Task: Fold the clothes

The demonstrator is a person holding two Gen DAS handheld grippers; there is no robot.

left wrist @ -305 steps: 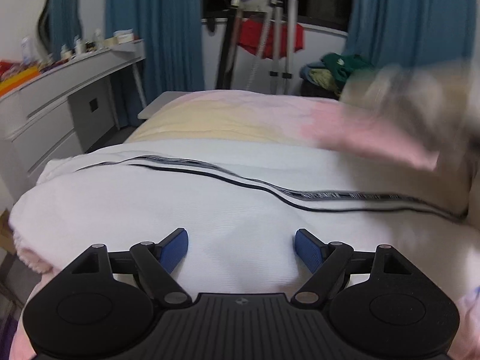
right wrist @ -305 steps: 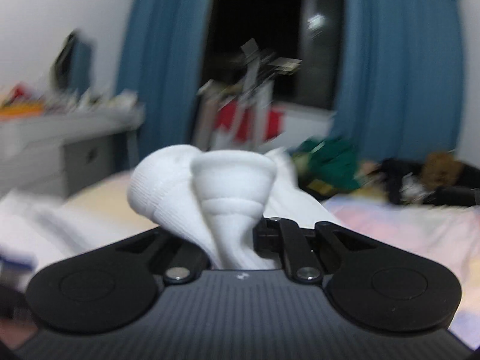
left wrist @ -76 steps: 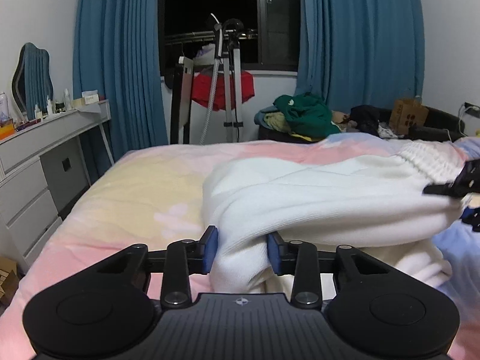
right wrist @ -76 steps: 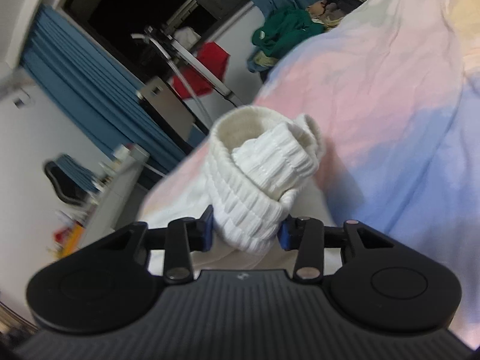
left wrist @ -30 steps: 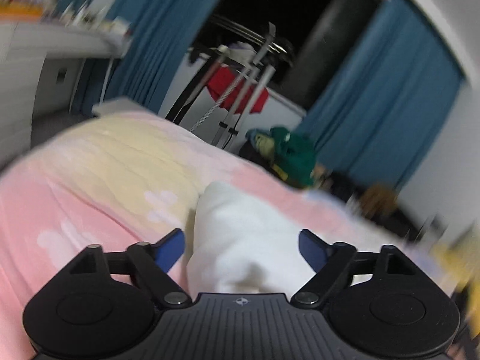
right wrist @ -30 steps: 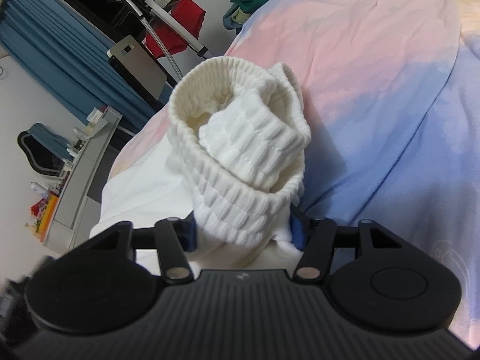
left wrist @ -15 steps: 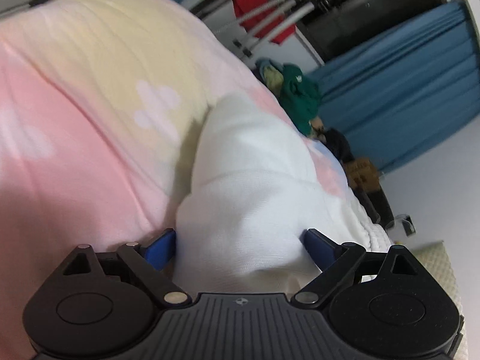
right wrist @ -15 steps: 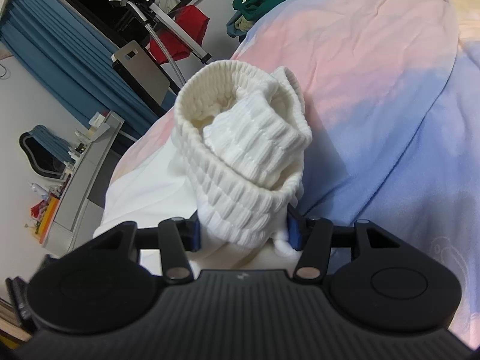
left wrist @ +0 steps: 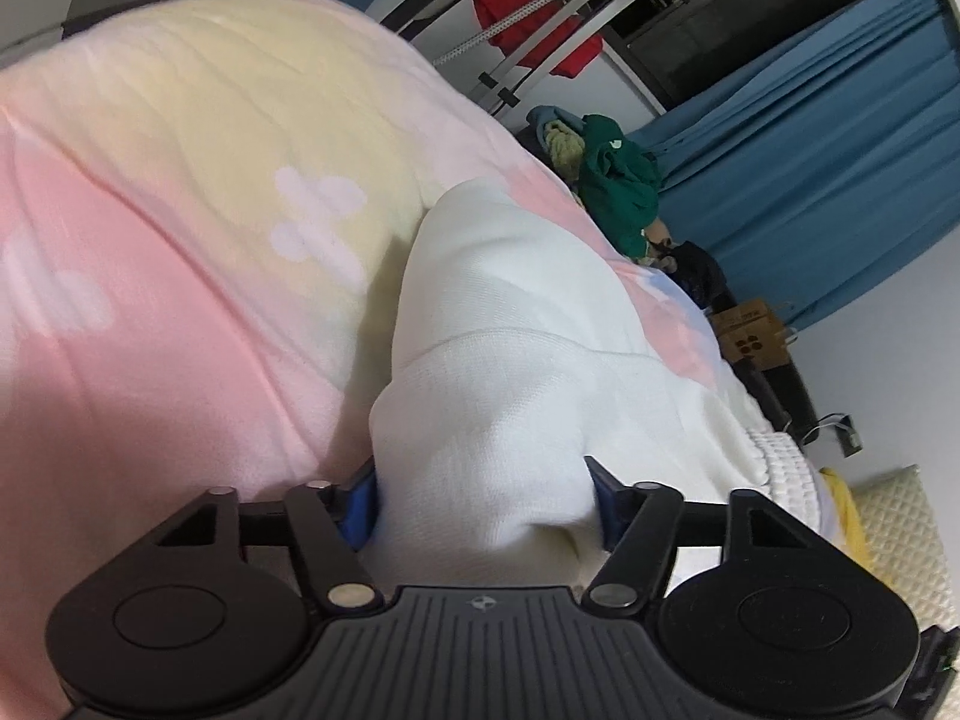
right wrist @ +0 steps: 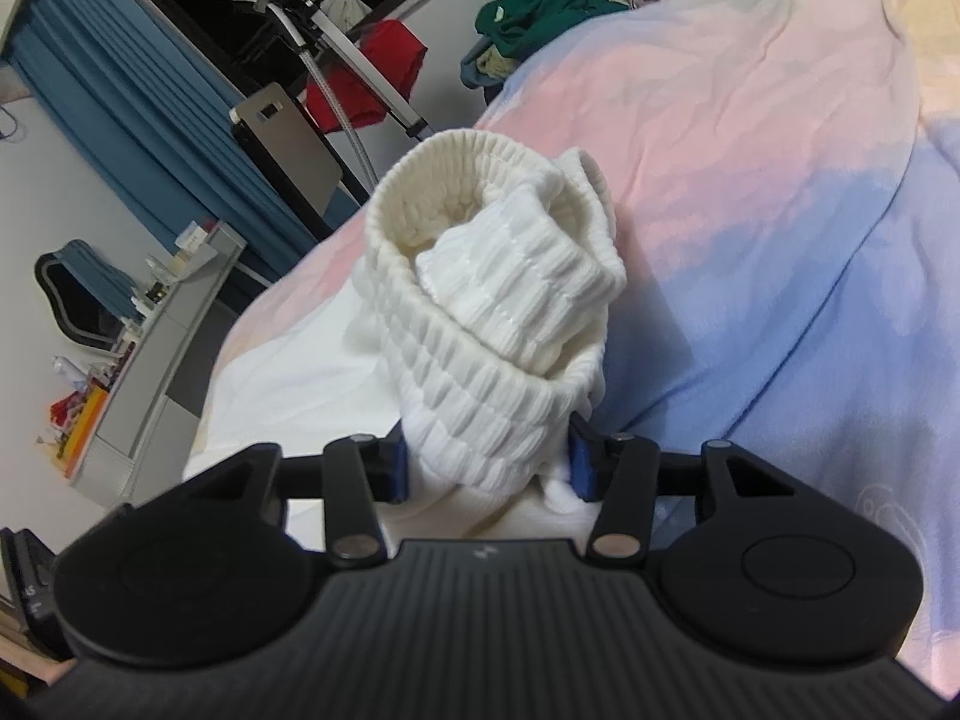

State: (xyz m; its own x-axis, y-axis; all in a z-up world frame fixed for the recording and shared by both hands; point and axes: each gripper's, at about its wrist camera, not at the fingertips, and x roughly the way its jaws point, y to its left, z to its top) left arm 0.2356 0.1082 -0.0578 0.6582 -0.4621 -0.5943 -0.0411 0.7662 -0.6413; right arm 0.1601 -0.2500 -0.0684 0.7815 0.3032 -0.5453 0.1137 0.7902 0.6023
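A white knit garment (left wrist: 510, 324) lies bunched on the pastel bed cover (left wrist: 180, 228). My left gripper (left wrist: 480, 495) is open, low over the bed. A thick fold of the garment bulges between its blue pads (left wrist: 360, 498) without being pinched. In the right wrist view, the garment's ribbed band (right wrist: 498, 312) stands up in a rolled bunch. My right gripper (right wrist: 489, 459) is shut on the base of that bunch, blue pads (right wrist: 581, 462) pressing both sides. The rest of the white cloth (right wrist: 288, 372) trails left behind it on the pink and blue cover (right wrist: 780, 240).
Beyond the bed's far edge stand a clothes rack with a red item (right wrist: 372, 78), a pile of green clothes (left wrist: 618, 180) and blue curtains (left wrist: 810, 138). A grey dresser with small items (right wrist: 150, 348) lines the left wall. A quilted yellow cushion (left wrist: 894, 528) lies at the right.
My left gripper let go of the fold, dropped low and pushed in around the cloth again, its fingers wide. The right gripper kept its hold on the ribbed bunch and barely moved.
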